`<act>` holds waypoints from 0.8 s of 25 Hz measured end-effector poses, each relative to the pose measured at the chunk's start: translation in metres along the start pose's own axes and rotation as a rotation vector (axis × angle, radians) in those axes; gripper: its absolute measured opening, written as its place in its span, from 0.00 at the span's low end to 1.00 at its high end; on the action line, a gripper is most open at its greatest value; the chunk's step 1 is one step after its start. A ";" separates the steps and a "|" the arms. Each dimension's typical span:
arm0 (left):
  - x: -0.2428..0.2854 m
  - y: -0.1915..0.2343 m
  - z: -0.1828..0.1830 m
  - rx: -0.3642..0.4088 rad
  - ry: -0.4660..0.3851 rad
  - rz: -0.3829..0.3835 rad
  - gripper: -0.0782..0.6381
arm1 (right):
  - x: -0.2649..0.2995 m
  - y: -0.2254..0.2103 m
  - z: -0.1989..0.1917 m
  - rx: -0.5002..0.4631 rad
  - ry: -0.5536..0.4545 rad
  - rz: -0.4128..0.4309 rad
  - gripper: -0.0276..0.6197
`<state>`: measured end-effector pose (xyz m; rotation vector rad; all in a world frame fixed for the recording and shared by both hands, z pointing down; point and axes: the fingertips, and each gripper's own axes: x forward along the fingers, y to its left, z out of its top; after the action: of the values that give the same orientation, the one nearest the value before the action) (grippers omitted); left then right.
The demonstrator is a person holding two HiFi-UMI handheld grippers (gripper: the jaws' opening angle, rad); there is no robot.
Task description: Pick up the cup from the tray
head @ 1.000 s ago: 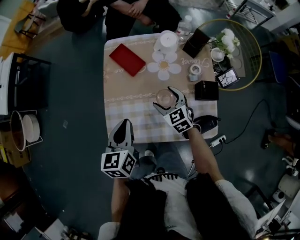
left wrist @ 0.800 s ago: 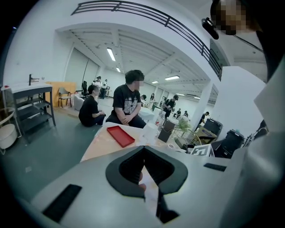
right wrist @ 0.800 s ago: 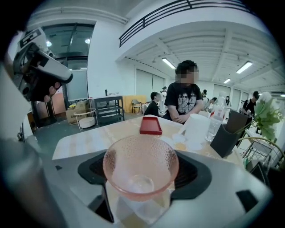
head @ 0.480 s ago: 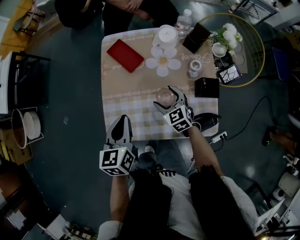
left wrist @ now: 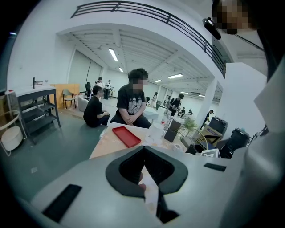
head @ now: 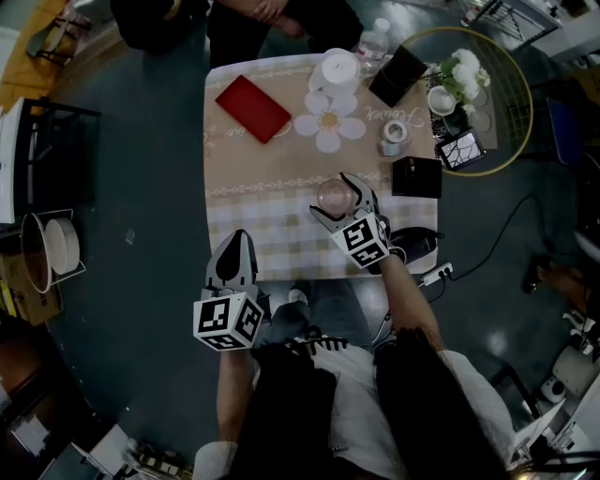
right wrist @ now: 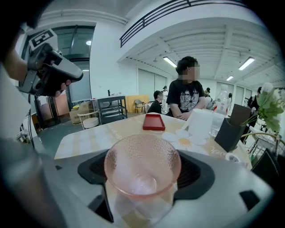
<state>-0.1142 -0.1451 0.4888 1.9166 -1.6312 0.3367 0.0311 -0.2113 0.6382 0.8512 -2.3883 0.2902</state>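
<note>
A pink dimpled glass cup [head: 332, 195] is at the near right part of the table, between the jaws of my right gripper [head: 339, 199]. In the right gripper view the cup [right wrist: 142, 171] fills the space between both pads, and the right gripper [right wrist: 143, 168] is shut on it. The red tray [head: 253, 108] lies bare at the far left of the table, well away from the cup. My left gripper [head: 234, 251] hangs shut just off the table's near edge, holding nothing; its tips [left wrist: 143, 150] meet.
A white roll [head: 335, 75], a flower-shaped mat [head: 328, 127], a tape roll [head: 392, 139] and black boxes [head: 413, 176] crowd the table's far right. A person [head: 272, 14] sits at the far side. A round side table [head: 506, 103] with flowers stands to the right.
My left gripper has drifted slightly back toward my body. The right gripper and the cup have stayed almost where they were.
</note>
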 end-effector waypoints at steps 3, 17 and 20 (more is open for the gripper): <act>-0.001 0.002 0.000 0.007 0.005 0.004 0.12 | -0.004 0.001 0.003 0.002 -0.012 0.004 0.67; -0.006 -0.005 0.015 0.033 -0.029 -0.039 0.12 | -0.055 -0.001 0.074 -0.009 -0.154 -0.030 0.67; -0.007 -0.009 0.017 0.028 -0.040 -0.057 0.12 | -0.068 -0.004 0.087 0.025 -0.177 -0.051 0.67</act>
<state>-0.1100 -0.1487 0.4691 1.9987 -1.6016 0.3014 0.0366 -0.2130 0.5279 0.9844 -2.5254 0.2334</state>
